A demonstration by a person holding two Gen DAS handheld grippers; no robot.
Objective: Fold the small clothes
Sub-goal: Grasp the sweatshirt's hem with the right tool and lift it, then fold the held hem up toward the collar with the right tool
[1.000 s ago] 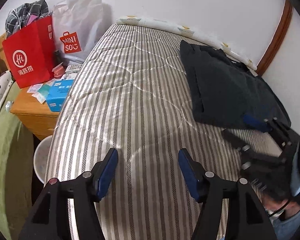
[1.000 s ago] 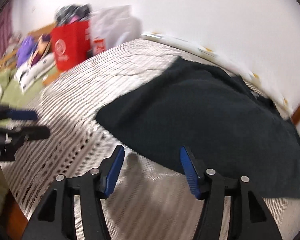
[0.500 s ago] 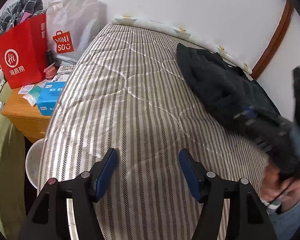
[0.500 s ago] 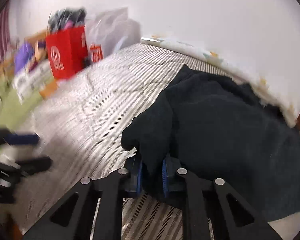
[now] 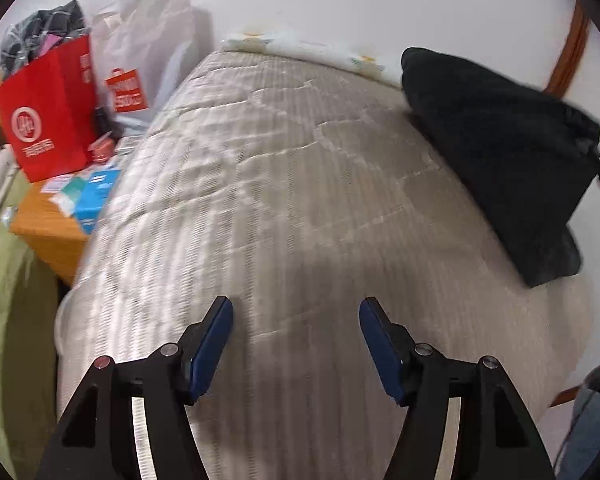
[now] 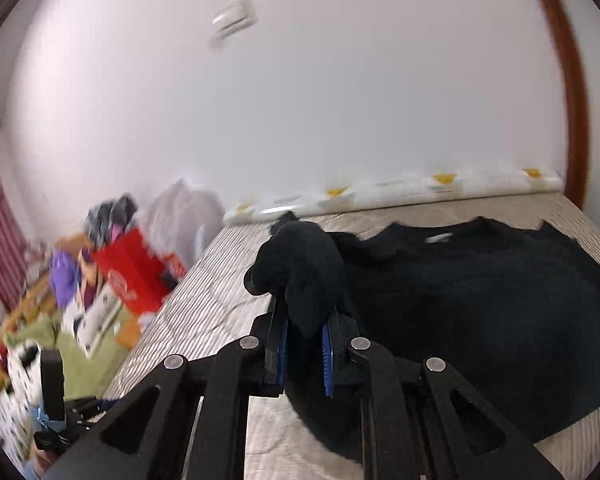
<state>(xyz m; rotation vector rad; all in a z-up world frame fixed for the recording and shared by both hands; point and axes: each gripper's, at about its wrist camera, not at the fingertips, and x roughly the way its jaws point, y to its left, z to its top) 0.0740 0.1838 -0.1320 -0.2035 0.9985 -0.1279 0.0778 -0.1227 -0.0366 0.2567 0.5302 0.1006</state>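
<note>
I see a red paper bag (image 5: 48, 116) and white Miniso bag (image 5: 148, 56) on a wooden nightstand (image 5: 48, 220) beside the striped mattress (image 5: 300, 200).

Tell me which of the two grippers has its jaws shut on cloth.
The right gripper: its jaws pinch a bunch of the black top. The left gripper has jaws wide apart over the mattress.

A bedroom in a home. A bed with a striped quilted mattress (image 5: 284, 184) fills most of the view and stands against a plain white wall (image 6: 340, 80). A rolled flowered cloth (image 6: 400, 194) lies along the wall side. Beside the bed stands a low wooden nightstand (image 5: 48, 224) crowded with a red paper shopping bag (image 5: 48, 112), a white plastic bag (image 5: 148, 52) and small boxes. Brown wooden door trim (image 6: 568, 80) curves up the wall at the right.
</note>
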